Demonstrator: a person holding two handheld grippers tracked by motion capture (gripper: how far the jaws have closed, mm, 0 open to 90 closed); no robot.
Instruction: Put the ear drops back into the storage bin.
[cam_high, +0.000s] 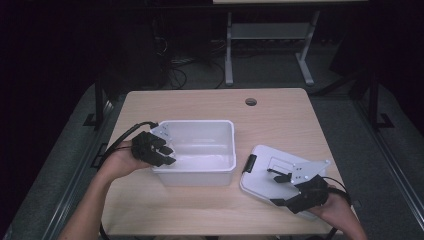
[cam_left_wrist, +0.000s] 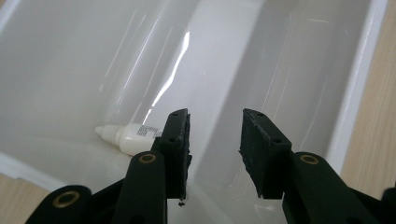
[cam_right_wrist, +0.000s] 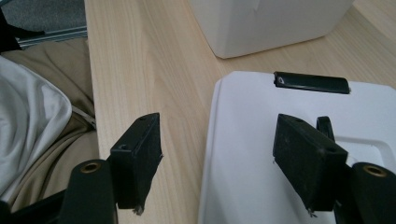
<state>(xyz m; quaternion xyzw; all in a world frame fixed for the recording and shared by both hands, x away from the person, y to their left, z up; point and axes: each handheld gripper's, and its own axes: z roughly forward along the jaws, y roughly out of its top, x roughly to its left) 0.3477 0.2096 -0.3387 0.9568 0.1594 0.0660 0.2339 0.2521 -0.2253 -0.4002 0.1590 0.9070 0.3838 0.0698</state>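
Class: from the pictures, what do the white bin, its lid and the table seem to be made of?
Bin: probably glossy, slightly translucent plastic; light streaks on its walls. Lid: matte white plastic, apparently, with a black latch. Table: pale wood-grain top, possibly laminate.

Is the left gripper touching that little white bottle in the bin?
Apart. In the left gripper view the bottle lies on the bin's floor beyond the left gripper, whose jaws hold nothing between them.
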